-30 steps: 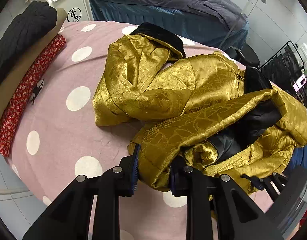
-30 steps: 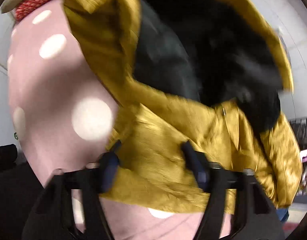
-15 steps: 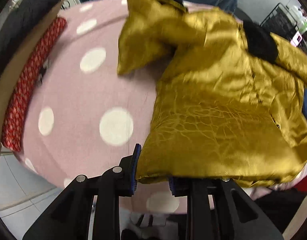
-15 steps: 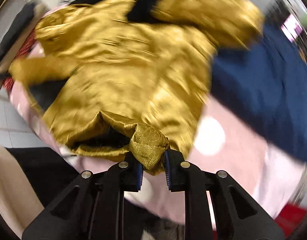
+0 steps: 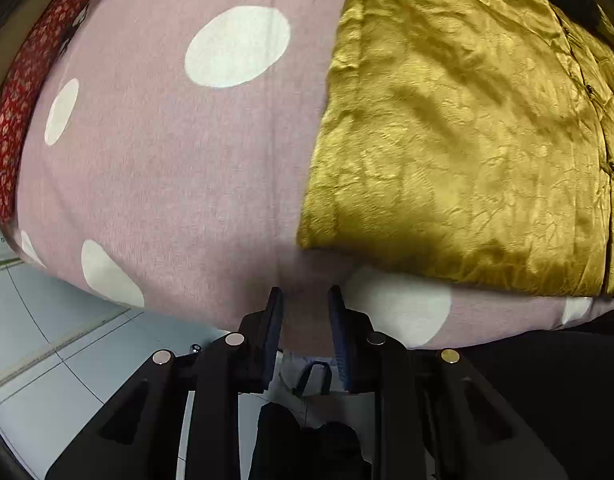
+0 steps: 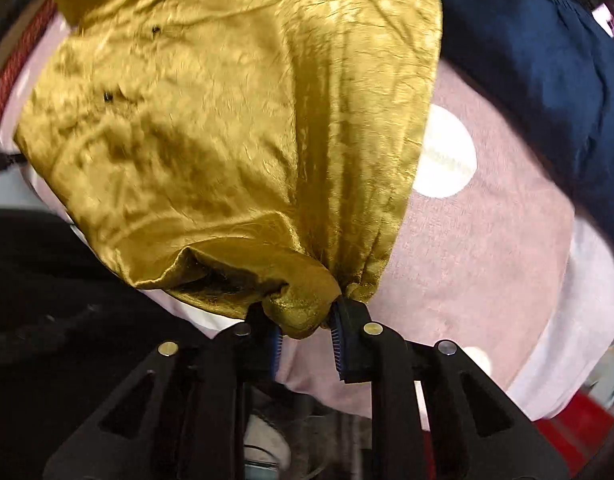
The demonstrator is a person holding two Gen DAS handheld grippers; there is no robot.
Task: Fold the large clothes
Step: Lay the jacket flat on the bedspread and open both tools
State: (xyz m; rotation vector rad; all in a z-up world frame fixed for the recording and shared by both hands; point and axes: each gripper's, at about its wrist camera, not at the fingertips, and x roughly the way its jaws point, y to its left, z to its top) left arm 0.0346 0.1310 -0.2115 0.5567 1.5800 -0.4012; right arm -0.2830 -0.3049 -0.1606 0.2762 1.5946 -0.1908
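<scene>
– On the pink dotted cover (image 5: 167, 160), what is the status of the gold jacket (image 5: 447, 140)?

– Spread approx. flat, outer side up, hem along the cover's front edge. No fold is visible yet. Judgement: lay-out step, i.e. early in the task.

– Left gripper?

– The left gripper (image 5: 305, 300) points down, just off the jacket's near-left corner. Its fingers stand a narrow gap apart w/ nothing between them. Only cover and floor tiles (image 5: 47, 340) show through the gap.

– Right gripper?

– The right gripper (image 6: 307, 320) has its fingers clamped on a bunched wad of hem at the near-right corner. The fingers have just been easing open a little, w/ fabric between the pads. Creases run up from that corner, so that side isn't flat.

– What's left?

– Est.: set that corner down and smooth it, then sleeves in, then the body folds. All folding remains.

– View diffs?

– Left wrist view only: the red patterned cloth (image 5: 15, 120) at the cover's left edge, the button placket (image 5: 603, 140), and the free corner lying flat.
Right wrist view only: the grip itself, plus a navy garment (image 6: 527, 60) beside the jacket. Whether they touch, can't tell. Sleeves aren't clearly shown in either view.
</scene>
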